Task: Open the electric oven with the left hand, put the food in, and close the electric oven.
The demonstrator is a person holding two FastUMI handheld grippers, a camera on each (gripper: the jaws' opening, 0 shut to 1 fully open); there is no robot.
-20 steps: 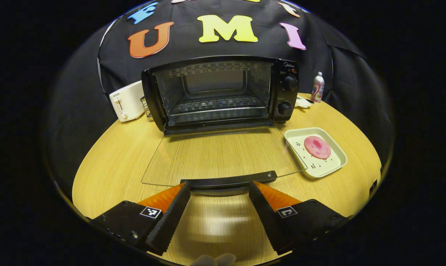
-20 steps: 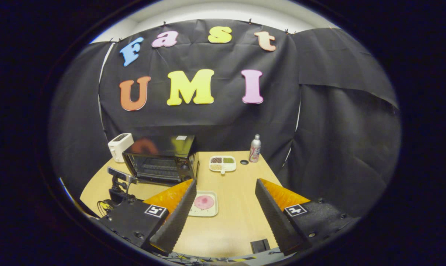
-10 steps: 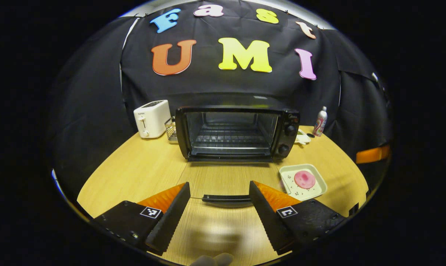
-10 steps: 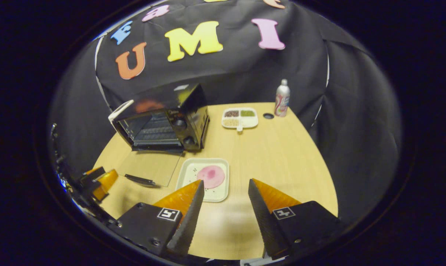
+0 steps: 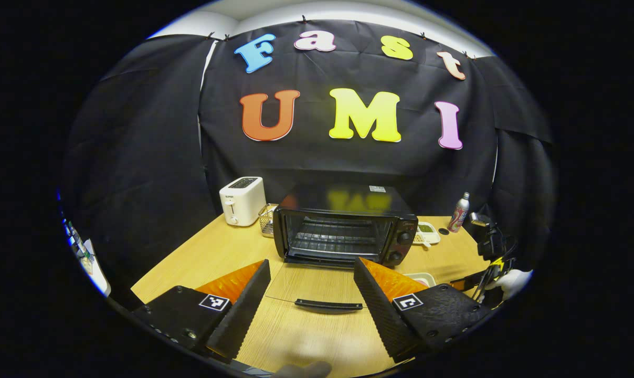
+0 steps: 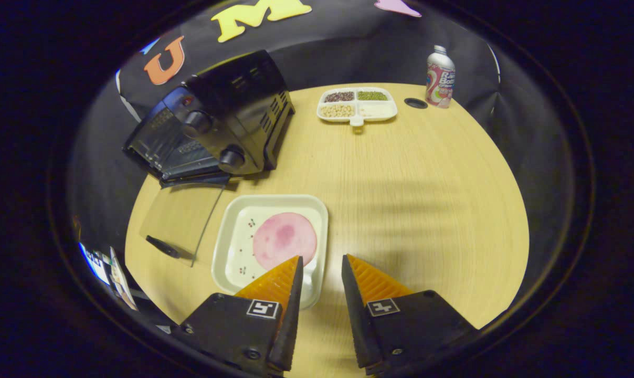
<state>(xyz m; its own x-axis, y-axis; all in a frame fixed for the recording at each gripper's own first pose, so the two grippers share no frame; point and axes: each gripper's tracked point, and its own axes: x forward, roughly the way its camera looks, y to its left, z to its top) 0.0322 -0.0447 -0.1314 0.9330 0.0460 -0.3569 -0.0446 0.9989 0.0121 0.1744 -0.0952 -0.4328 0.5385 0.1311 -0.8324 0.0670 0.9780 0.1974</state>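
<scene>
Right gripper point(image 6: 319, 262) is hovering with its fingers parted just a narrow bit, gripping nothing — the left fingertip point(image 6: 291, 269) is sitting over the near edge of the white tray point(image 6: 233, 247), close to the pink food slice point(image 6: 284, 240). Left gripper point(image 5: 312, 273) is spread wide and empty, with the door handle point(image 5: 328, 304) lying between its fingers on the table point(image 5: 212, 257). Beyond it, the electric oven point(image 5: 346, 226) is standing open, glass door point(image 5: 312, 281) flat down.
</scene>
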